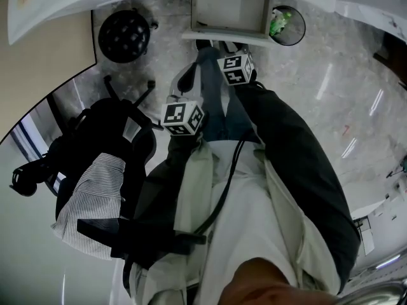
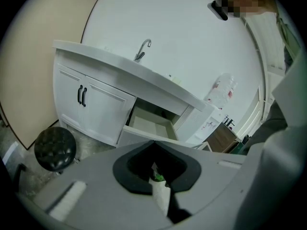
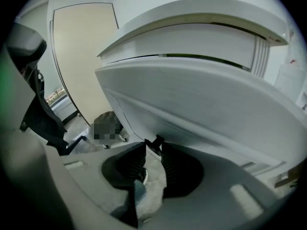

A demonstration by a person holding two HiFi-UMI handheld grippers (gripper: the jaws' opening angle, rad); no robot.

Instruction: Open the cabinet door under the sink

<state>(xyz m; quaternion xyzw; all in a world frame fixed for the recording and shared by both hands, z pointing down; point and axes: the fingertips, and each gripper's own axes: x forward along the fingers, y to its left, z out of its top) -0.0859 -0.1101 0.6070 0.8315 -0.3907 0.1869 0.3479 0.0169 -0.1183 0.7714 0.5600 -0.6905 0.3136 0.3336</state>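
The white sink cabinet (image 2: 98, 107) has two shut doors with black handles (image 2: 81, 96) under the faucet (image 2: 143, 49). To their right one compartment (image 2: 149, 122) stands pulled out, and from above it shows as an open box (image 1: 227, 8). My right gripper (image 3: 153, 147) is close against its white front panel (image 3: 201, 104). A small black handle (image 3: 155, 141) sits between its open fingertips. My left gripper (image 2: 154, 145) hangs back from the cabinet, its pads meeting at the tip with nothing in them. Both marker cubes show from above, the left (image 1: 183, 118) and the right (image 1: 236, 68).
A black round stool (image 1: 124, 35) stands on the marble floor left of the open compartment. A small bin with green contents (image 1: 287, 25) sits to its right. An office chair draped with a striped garment (image 1: 95, 196) is at my left side.
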